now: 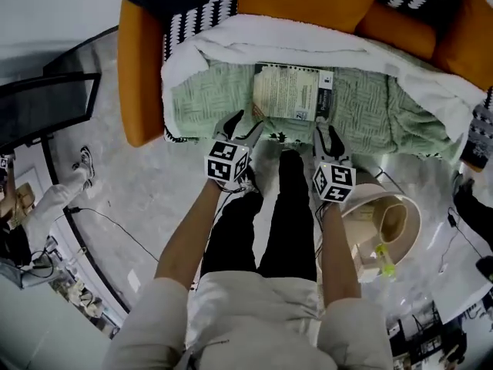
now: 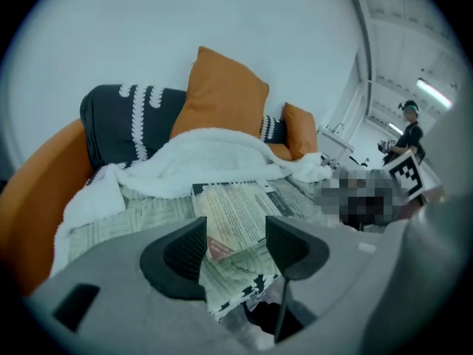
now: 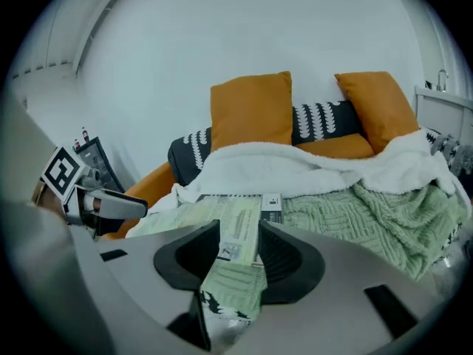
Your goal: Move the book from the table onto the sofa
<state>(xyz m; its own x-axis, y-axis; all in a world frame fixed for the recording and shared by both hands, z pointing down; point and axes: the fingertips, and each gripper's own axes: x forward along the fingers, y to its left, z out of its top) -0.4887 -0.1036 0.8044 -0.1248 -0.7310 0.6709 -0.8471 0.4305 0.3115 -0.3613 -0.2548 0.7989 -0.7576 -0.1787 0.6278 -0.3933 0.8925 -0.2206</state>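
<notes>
Book point(image 1: 291, 91): flat on the green blanket point(image 1: 204, 99) of the sofa point(image 1: 140, 68), just beyond both sets of fingertips. Left gripper point(image 1: 246, 123): jaws apart, gripping nothing. Right gripper point(image 1: 327, 133): likewise.

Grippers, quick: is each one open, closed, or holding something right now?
Left gripper: open, holding nothing; the book lies just beyond its jaws.
Right gripper: open, holding nothing.
</notes>
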